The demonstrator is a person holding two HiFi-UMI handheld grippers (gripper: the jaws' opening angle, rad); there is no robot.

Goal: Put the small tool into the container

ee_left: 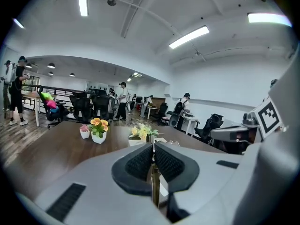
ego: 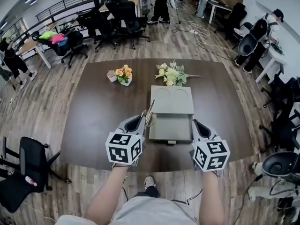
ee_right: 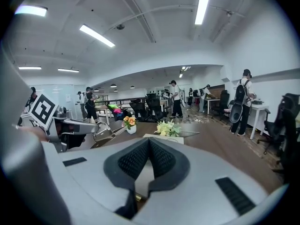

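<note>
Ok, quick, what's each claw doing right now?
Left claw: closed on the small tool.
Right claw: closed, nothing between its jaws.

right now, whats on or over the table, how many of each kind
grippers: 2 (left gripper, right gripper)
tool: 1, held in the left gripper
container: 1
flower pots: 2 (orange pot, pink pot)
bouquet: 1
total: 7
</note>
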